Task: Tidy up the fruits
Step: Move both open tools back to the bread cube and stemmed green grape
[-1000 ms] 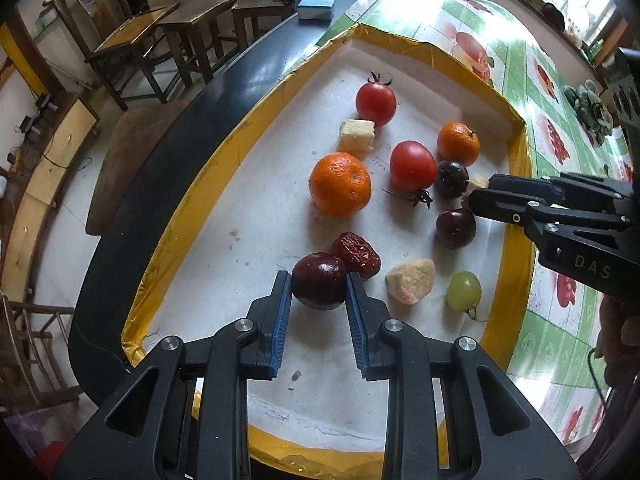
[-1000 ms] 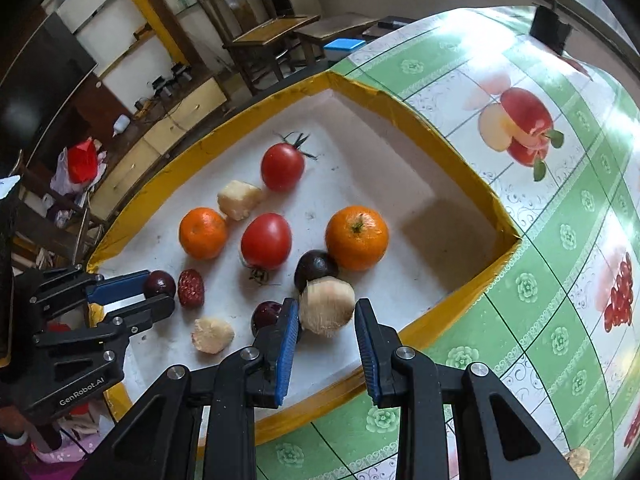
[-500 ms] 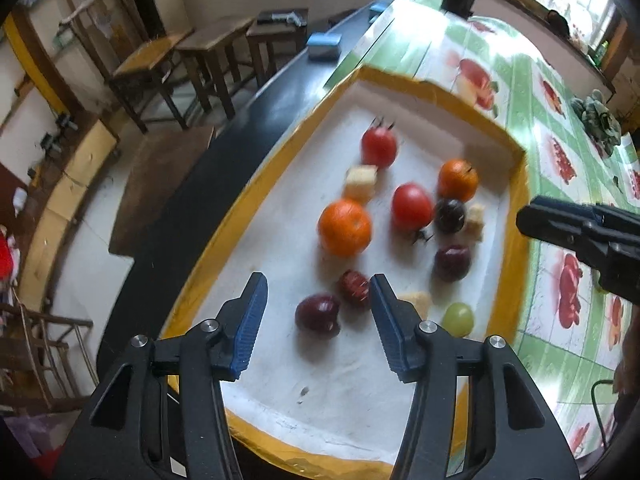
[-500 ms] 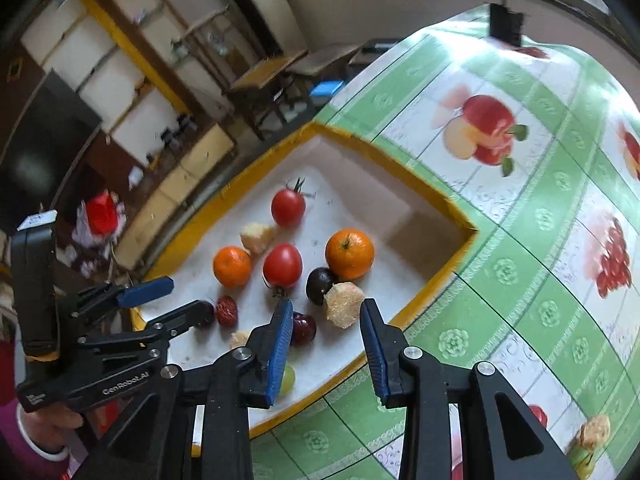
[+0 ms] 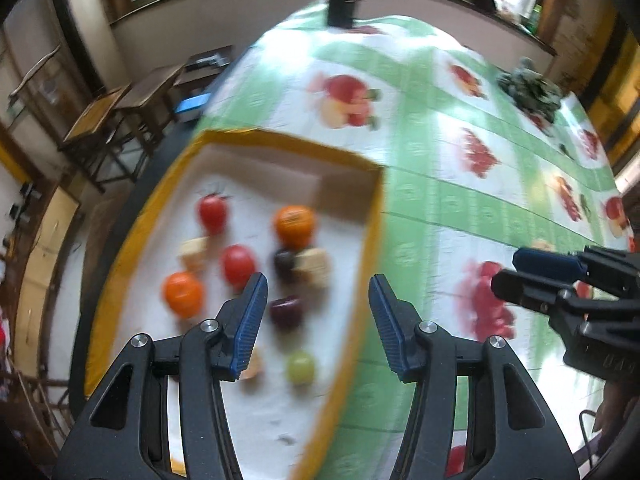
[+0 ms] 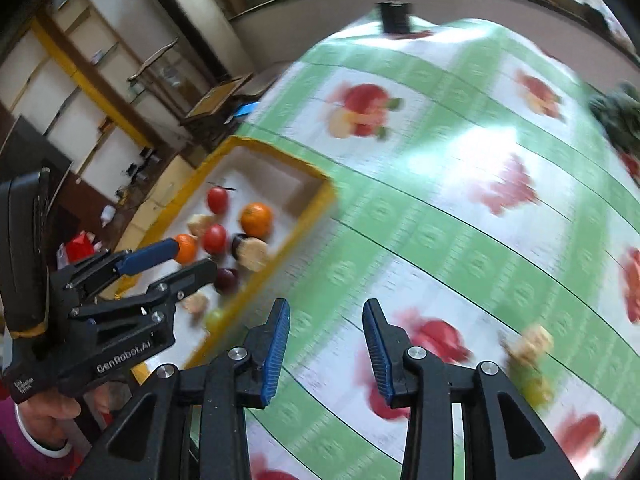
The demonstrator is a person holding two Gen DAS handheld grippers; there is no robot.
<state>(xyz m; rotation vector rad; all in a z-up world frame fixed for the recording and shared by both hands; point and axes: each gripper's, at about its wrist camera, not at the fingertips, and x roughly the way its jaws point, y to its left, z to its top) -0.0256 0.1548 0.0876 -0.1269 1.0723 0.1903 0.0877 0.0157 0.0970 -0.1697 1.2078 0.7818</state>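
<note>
A yellow-rimmed tray (image 5: 366,248) with a white lining holds two tomatoes (image 5: 213,213), two oranges (image 5: 294,222), dark plums (image 5: 286,312), a green grape (image 5: 300,366) and pale chunks (image 5: 314,266). My left gripper (image 5: 318,284) hangs open and empty above the tray's right part. It also shows in the right wrist view as the left gripper (image 6: 196,258). My right gripper (image 6: 327,308) is over the tablecloth, right of the tray (image 6: 280,264); its jaws are opening with nothing between them. The view is blurred.
A green and white fruit-print tablecloth (image 5: 440,200) covers the table. A pale chunk (image 6: 528,344) and something green lie on it at the right. A dark green heap (image 5: 528,88) sits far right. Wooden stools (image 5: 120,120) stand left of the table. A hand (image 6: 44,432) holds the left gripper.
The left gripper let go of a dark plum and the right one of a pale chunk. Both rose and swung right, the right one leaving the tray for the tablecloth.
</note>
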